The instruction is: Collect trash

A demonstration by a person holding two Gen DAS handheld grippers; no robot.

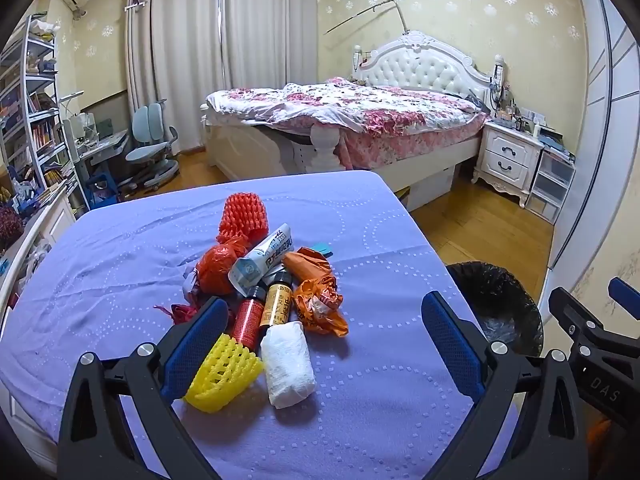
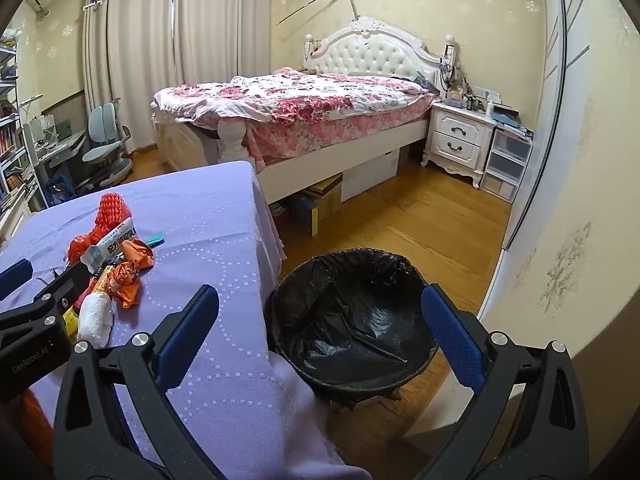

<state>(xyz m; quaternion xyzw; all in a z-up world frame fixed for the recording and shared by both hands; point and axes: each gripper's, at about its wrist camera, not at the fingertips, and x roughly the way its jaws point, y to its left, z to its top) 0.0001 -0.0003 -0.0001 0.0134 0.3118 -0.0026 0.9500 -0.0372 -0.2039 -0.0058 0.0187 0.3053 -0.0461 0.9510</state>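
Left gripper (image 1: 320, 344) gapes empty over the trash pile; right gripper (image 2: 320, 336) gapes empty too.
Closing here could catch yellow foam net (image 1: 224, 376) and white paper roll (image 1: 287, 364) together, dropping one short of the bin (image 2: 352, 320).

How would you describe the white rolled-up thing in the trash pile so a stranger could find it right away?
Start at the table's purple cloth and find the trash pile at its middle. At the pile's near edge lies the white roll, right of the yellow foam net. It is the only plain white, soft-looking bundle; its neighbours are all brightly coloured.
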